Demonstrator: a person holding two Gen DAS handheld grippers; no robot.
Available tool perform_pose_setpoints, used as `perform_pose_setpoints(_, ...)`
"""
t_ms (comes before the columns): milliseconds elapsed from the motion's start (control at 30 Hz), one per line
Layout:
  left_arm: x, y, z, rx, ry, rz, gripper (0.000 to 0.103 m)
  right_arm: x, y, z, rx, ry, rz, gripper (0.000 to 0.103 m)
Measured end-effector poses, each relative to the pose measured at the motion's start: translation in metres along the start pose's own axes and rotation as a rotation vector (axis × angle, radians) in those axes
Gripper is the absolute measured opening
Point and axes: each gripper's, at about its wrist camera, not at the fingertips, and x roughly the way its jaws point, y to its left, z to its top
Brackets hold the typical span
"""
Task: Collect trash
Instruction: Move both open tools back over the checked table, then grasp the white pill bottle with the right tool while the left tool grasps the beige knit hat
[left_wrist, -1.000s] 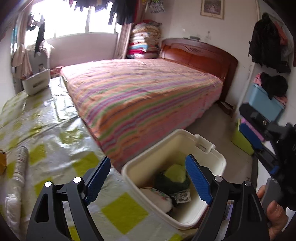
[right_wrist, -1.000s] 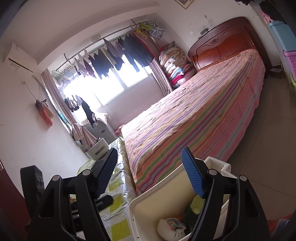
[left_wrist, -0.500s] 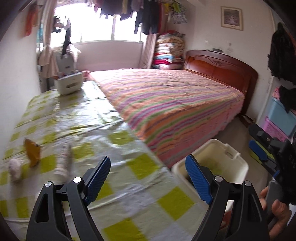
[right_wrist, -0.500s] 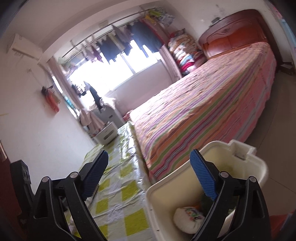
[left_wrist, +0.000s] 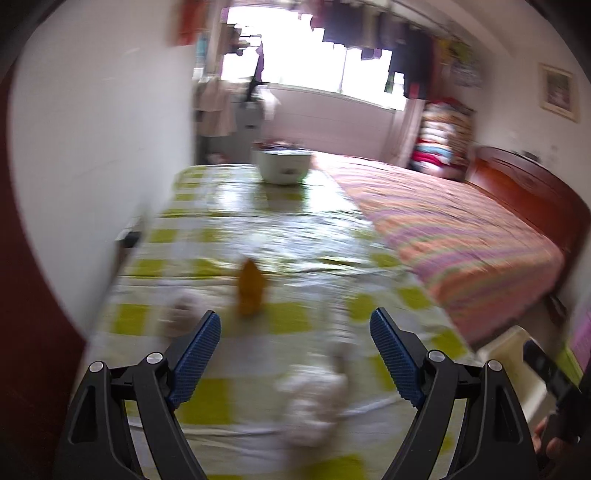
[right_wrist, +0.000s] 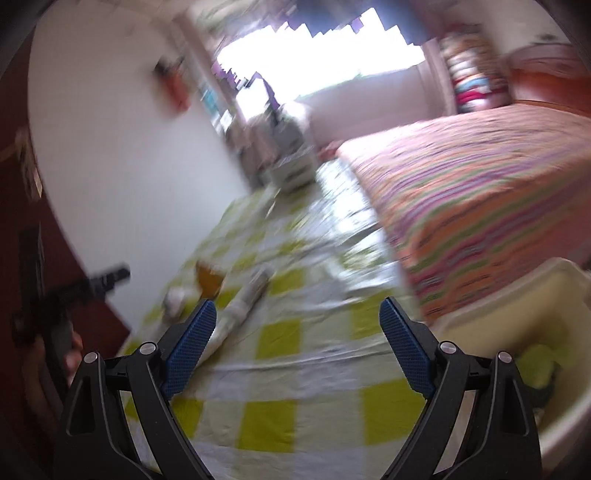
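Both views are motion-blurred. My left gripper is open and empty above the yellow-checked table. Ahead of it lie an orange piece of trash, a crumpled white ball and a long white wrapper between the fingers. My right gripper is open and empty over the same table. It faces the orange piece, the white ball and the wrapper. The cream trash bin with trash inside stands at the right; its corner shows in the left wrist view.
A striped bed runs along the table's right side. A white basket stands at the table's far end. A white wall borders the left. The other gripper shows at the left wrist view's right edge.
Both grippers have swung left, away from the bin and toward the table. The trash on the table now lies in front of both. Both stay open.
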Motion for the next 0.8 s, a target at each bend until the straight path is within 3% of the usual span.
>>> perform_pose_setpoints(167, 0.017, 0.063, 0.014, -0.063, 0.005, 0.130, 0.081, 0.082, 0.048, 0.019, -0.052, 0.180, 0.031, 0.086)
perform_pose_setpoints(267, 0.036, 0.079, 0.014, -0.037, 0.041, 0.186, 0.081, 0.130, 0.072, 0.033, -0.085, 0.259, -0.010, 0.083)
perform_pose_setpoints(400, 0.060, 0.089, 0.014, -0.011, 0.085, 0.184, 0.081, 0.181, 0.077, 0.039, -0.084, 0.343, -0.074, 0.081)
perform_pose_setpoints(500, 0.074, 0.096, 0.014, -0.029, 0.119, 0.172, 0.081, 0.212, 0.078, 0.036, -0.105, 0.387, -0.131, 0.072)
perform_pose_setpoints(700, 0.095, 0.107, 0.017, -0.043, 0.151, 0.184, 0.081, 0.236, 0.067, 0.036, -0.114, 0.445, -0.185, 0.071)
perform_pose_setpoints(800, 0.106, 0.109, 0.018, -0.033, 0.175, 0.192, 0.081, 0.245, 0.065, 0.032, -0.119, 0.465, -0.188, 0.062)
